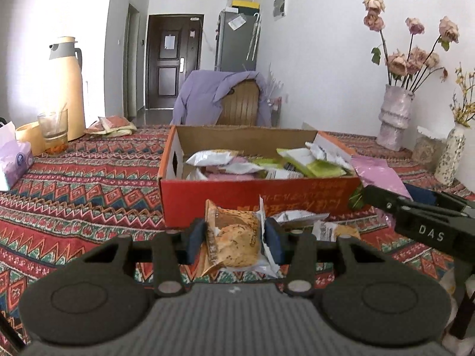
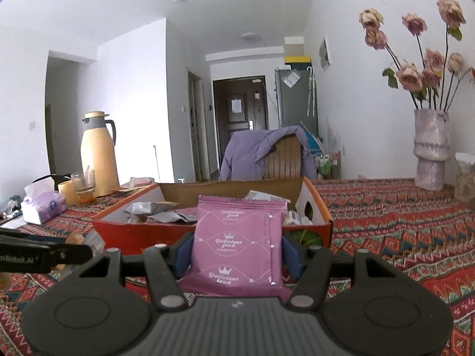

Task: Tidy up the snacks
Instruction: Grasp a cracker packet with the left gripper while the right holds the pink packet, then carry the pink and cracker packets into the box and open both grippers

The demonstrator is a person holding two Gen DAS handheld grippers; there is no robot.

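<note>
Nearest the lens, our left gripper (image 1: 234,237) has its jaws closed tight on a clear plastic packet holding a round golden-brown pastry (image 1: 234,237), carried just short of the red-sided cardboard box (image 1: 255,195) on the table. Our right gripper (image 2: 237,255) has its jaws closed partway on a flat mauve foil sachet printed with crowns and the words "Delicious food" (image 2: 237,246), held upright before the same box.

We judge both packets light. The pastry looks soft and crumbly, so a hard squeeze could crush it; the crimped end seams would be the safer hold. The sachet is flat, fairly stiff across its face and probably slick, so a grip well in from its side edges should stop it from sliding.

Behind the pastry, two more small wrappers (image 1: 302,216) lie on the patterned red woven tablecloth (image 1: 74,184), against the box's near wall. Inside the box sit silver, green and pink packets (image 1: 213,157); how deep the pile goes we cannot tell, since the wall hides its lower part.

The sachet blocks much of the box in the right view, and its lower edge is hidden by the gripper body. Printing on the box's red side is blurred. Farther off stand a cream thermos jug (image 1: 66,89) and a mottled pink vase of dried roses (image 1: 396,115).
</note>
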